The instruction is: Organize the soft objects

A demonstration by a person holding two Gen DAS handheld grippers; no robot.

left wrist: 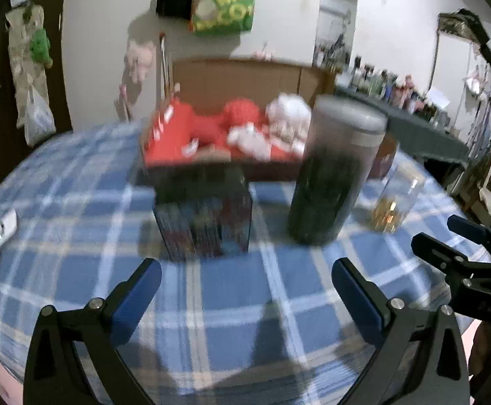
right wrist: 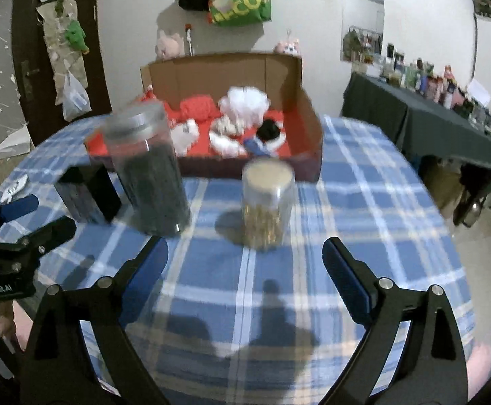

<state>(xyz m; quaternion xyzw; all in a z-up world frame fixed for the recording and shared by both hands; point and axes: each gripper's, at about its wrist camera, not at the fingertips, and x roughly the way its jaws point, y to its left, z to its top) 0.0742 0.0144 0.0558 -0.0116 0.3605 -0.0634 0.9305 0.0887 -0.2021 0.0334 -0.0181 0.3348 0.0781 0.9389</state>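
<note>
The red, white and black plush toys (right wrist: 238, 118), lying in the cardboard box (right wrist: 308, 128) beyond the jars, are judged light and squashy, best pinched mid-body, while the left gripper (left wrist: 245, 287) and right gripper (right wrist: 245, 263) are held apart, empty.

Your left wrist view is smeared: the soft toys (left wrist: 245, 131) in the cardboard box (left wrist: 232, 77) are only red and white blobs, and you can't tell one from another. The tall dark jar (left wrist: 333, 172) hides the box's right end there, and the amber jar (left wrist: 395, 199) behind it is a blur. From your right wrist, that tall jar covers the box's left corner. The right claw (left wrist: 448, 239) is cut off by the picture's edge. The bottles (right wrist: 441, 91) on the far table are too small to read.
</note>
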